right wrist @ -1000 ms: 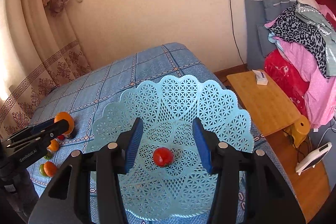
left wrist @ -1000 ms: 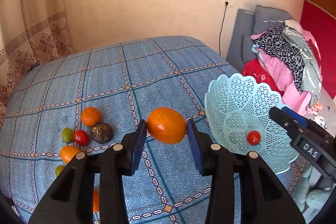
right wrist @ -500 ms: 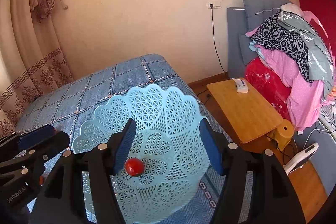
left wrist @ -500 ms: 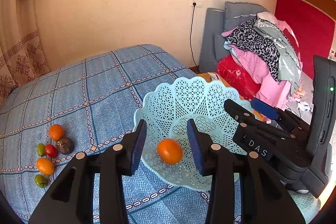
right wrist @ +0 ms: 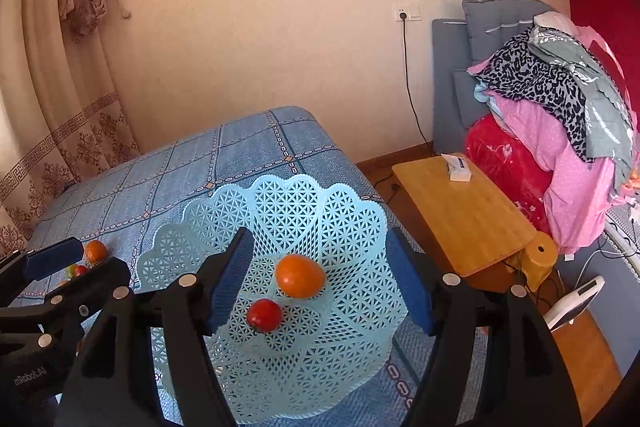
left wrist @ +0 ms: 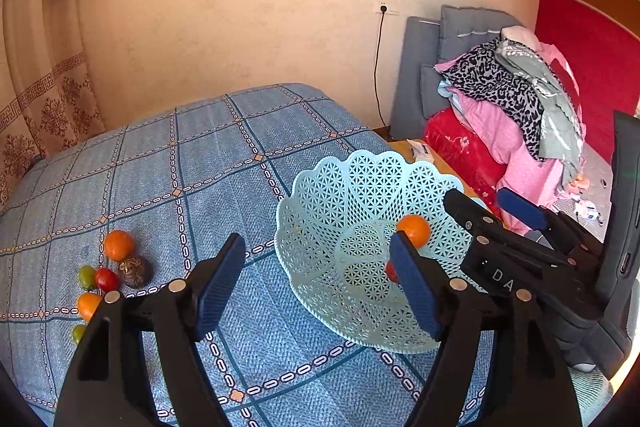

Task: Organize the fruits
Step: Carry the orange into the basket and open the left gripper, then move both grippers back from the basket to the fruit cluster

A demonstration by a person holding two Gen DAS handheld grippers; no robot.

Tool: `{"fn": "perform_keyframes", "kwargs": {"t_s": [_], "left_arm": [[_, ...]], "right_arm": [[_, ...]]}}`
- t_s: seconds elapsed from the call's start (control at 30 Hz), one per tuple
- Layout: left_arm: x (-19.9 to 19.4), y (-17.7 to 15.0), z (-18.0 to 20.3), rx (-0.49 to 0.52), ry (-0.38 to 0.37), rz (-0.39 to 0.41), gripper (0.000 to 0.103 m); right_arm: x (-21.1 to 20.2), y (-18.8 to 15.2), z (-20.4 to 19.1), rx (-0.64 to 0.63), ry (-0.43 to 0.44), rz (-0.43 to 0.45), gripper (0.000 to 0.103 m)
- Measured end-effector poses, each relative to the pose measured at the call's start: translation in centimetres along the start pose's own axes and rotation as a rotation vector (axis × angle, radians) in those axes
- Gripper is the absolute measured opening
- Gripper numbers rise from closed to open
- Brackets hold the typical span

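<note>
A pale blue lattice basket [left wrist: 360, 163] [right wrist: 288, 183] stands on the blue checked bed. An orange [left wrist: 414, 230] [right wrist: 299, 275] and a red tomato [right wrist: 264, 315] lie loose inside it. My left gripper [left wrist: 317, 239] hovers over the basket's near left rim; its jaws are opening, with nothing between them. My right gripper [right wrist: 318, 233] is above the basket from the other side, also opening and empty. On the bed to the left lie an orange [left wrist: 119, 246], a dark brown fruit [left wrist: 134, 271], a red tomato [left wrist: 106, 279] and several small green and orange fruits.
A low wooden table [right wrist: 460, 211] with a small white box [right wrist: 458, 167] stands right of the bed. Behind it is a pile of clothes [right wrist: 560, 107] on a grey seat. Curtains [right wrist: 60, 107] hang at the left. The bed's edge runs just right of the basket.
My left gripper carried the orange right, over the basket, then opened; the orange now lies in the basket. My right gripper widened and drew back from the red tomato.
</note>
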State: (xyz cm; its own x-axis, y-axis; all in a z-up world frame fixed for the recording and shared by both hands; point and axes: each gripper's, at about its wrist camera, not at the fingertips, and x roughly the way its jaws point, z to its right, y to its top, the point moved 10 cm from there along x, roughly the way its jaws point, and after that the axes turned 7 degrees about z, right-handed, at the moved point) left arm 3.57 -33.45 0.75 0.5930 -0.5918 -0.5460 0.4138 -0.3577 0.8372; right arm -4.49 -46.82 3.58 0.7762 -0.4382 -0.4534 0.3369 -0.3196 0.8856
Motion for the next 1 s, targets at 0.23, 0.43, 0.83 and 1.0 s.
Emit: {"fn": "perform_keyframes", "kwargs": {"t_s": [0.23, 0.43, 0.83, 1.0], "left_arm": [[-0.8, 0.0, -1.6, -0.01, 0.054, 0.025, 0.09], [-1.7, -0.2, -3.8, -0.01, 0.129, 0.041, 0.091], [-4.5, -1.2, -9.1, 0.017, 0.346, 0.095, 0.091], [-5.7, -2.0, -10.7, 0.03, 0.405, 0.108, 0.091]], "right_arm": [[-0.2, 0.2, -0.4, -0.015, -0.003, 0.014, 0.078], [-0.6, 0.1, -1.2, -0.022, 0.005, 0.02, 0.082], [-2.3, 0.1, -3.8, -0.038, 0.068, 0.054, 0.091], [-2.8, -0.8, -6.0, -0.066, 0.098, 0.046, 0.091]]}}
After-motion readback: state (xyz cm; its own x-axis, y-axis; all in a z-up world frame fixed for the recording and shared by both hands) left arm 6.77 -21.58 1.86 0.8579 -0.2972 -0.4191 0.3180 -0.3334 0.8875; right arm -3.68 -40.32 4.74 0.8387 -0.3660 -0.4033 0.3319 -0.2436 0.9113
